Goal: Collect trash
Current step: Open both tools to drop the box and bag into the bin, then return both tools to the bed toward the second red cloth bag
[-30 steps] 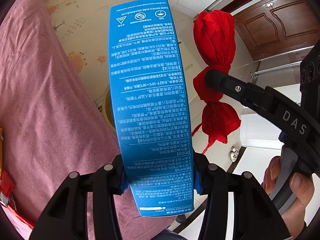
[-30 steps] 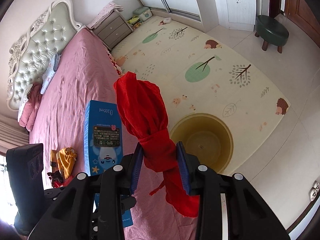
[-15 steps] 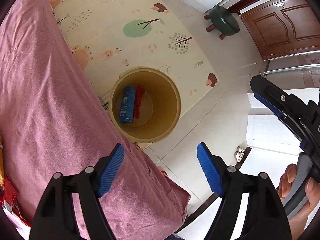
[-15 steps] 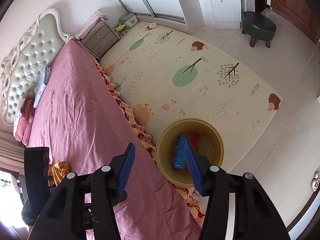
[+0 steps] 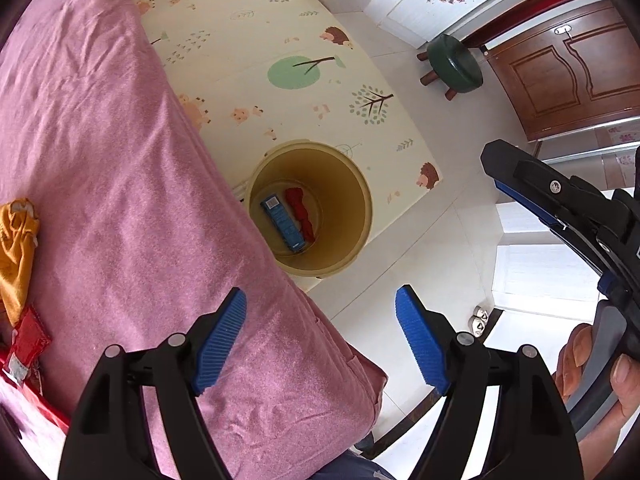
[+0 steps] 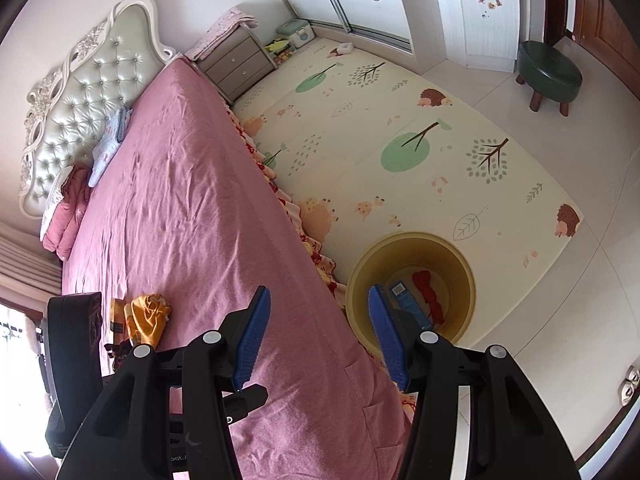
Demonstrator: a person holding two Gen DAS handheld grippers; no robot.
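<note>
A yellow bin stands on the floor beside the bed, and it also shows in the right wrist view. Inside it lie a blue box and a red bag. My left gripper is open and empty, high above the bed's corner. My right gripper is open and empty above the bed edge; it also shows at the right of the left wrist view. On the pink bed lie a yellow wrapper and a red packet.
A patterned play mat covers the floor by the bed. A green stool stands near the wooden door. A nightstand sits by the headboard. Pillows lie at the bed's head.
One second ago my left gripper held the blue box and my right held the red bag. Both opened, and the two items now lie in the bin. Both grippers have drawn back since.
</note>
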